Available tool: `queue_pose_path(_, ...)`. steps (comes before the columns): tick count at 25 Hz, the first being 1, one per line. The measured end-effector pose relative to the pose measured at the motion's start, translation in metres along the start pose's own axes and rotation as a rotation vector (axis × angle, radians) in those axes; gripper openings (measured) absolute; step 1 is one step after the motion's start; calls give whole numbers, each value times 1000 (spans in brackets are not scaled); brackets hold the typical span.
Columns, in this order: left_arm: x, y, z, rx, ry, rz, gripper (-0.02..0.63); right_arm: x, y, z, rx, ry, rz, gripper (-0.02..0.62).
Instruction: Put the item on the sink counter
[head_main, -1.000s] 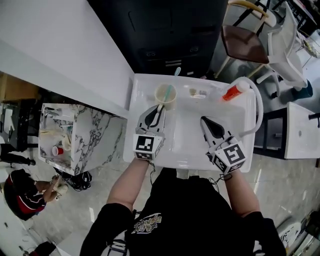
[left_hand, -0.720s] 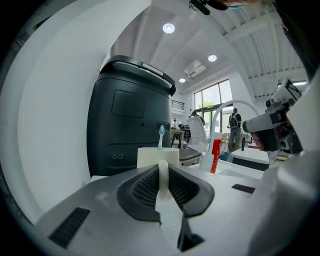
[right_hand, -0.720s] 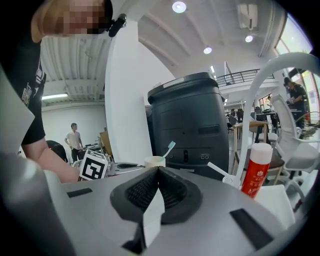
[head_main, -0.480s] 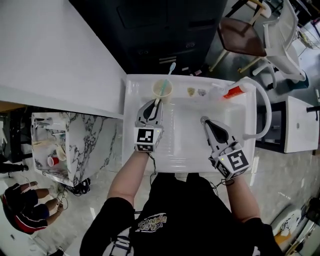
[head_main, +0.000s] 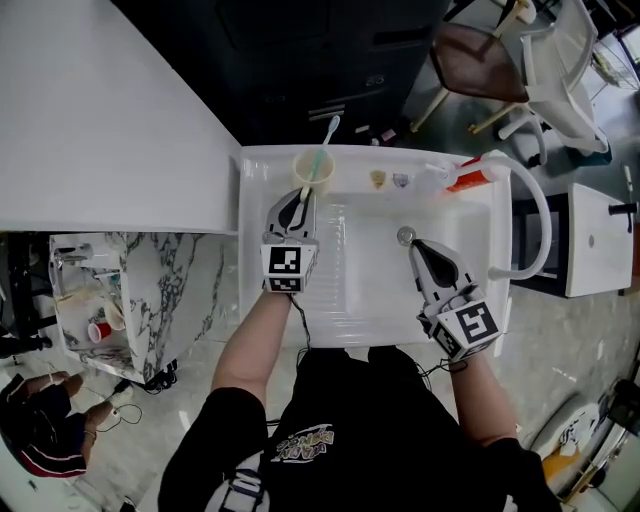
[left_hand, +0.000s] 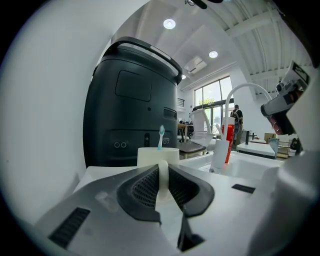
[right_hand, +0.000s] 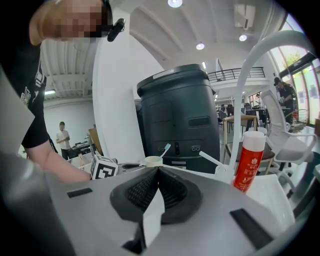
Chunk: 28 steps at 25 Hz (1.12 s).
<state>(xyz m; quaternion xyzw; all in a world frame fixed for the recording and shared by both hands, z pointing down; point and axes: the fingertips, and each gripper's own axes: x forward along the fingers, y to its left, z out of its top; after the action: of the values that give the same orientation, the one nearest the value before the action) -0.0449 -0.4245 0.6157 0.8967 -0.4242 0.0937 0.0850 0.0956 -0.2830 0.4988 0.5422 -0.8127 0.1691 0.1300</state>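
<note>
A cream cup (head_main: 313, 168) with a teal toothbrush (head_main: 325, 135) in it is at the back left of the white sink counter (head_main: 256, 250). My left gripper (head_main: 297, 205) is shut on the cup's handle. In the left gripper view the white handle stands pinched between the jaws of the left gripper (left_hand: 162, 169), with the cup (left_hand: 157, 152) just beyond; its base is hidden. My right gripper (head_main: 412, 243) hovers over the basin near the drain, shut and holding nothing. The right gripper view shows the right gripper (right_hand: 157, 172) with jaws together.
A red tube (head_main: 465, 178) stands at the back right beside the white arched faucet (head_main: 532, 225). Two small items (head_main: 388, 180) lie on the back ledge. A big dark appliance (head_main: 300, 60) stands behind the sink, a white wall (head_main: 100, 120) to the left, chairs at the far right.
The head camera has shifted, so the sink sits lower left in view. My left gripper keeps its hold on the cup handle, and the right gripper stays over the basin.
</note>
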Motion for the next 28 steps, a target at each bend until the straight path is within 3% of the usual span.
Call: queue_pose_path(28, 4, -5, -10, 98, 47, -1, 43, 7, 3, 0, 16, -3, 11, 54)
